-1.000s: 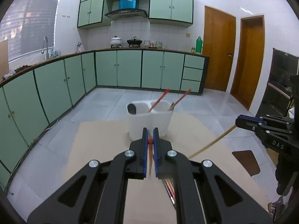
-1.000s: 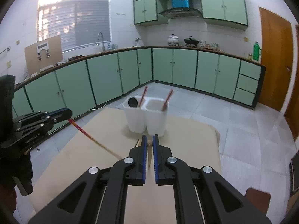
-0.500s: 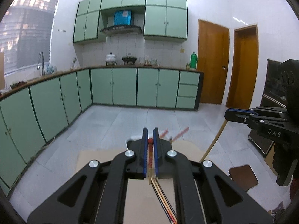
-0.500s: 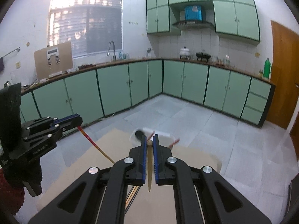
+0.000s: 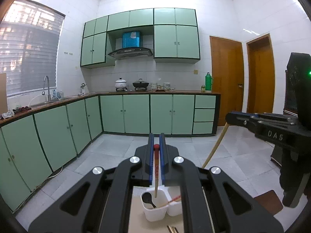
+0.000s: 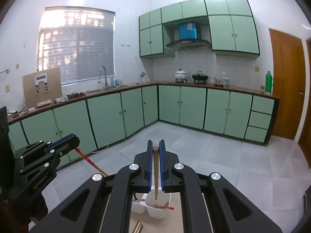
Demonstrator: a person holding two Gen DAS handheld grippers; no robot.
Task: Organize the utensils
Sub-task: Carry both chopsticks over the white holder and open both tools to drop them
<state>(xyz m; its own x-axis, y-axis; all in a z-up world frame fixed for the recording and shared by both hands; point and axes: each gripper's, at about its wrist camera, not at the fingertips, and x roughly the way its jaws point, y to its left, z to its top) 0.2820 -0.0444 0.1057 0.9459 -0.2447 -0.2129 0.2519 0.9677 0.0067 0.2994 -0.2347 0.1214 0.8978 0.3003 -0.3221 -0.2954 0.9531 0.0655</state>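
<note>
My left gripper [image 5: 156,147] is shut on a red-topped chopstick [image 5: 156,169] that hangs down over the left compartment of the white two-compartment holder [image 5: 155,212]. That compartment holds a black spoon [image 5: 147,199] and a red chopstick [image 5: 173,200]. My right gripper [image 6: 155,147] is shut on a plain wooden chopstick [image 6: 155,176] hanging over the holder's right compartment [image 6: 158,209]. Each gripper shows in the other's view, left one [image 6: 72,137], right one [image 5: 229,116].
The holder stands on a tan board [image 5: 136,219] low in view. More chopsticks [image 5: 172,229] lie on the board in front of it. Green kitchen cabinets [image 5: 147,114] and tiled floor [image 6: 223,155] fill the background. A brown mat [image 5: 270,202] lies at the right.
Both grippers have lifted and tilted up with their chopsticks. The holder has dropped from mid view to the bottom, and the chopstick tips now hang over its compartments.
</note>
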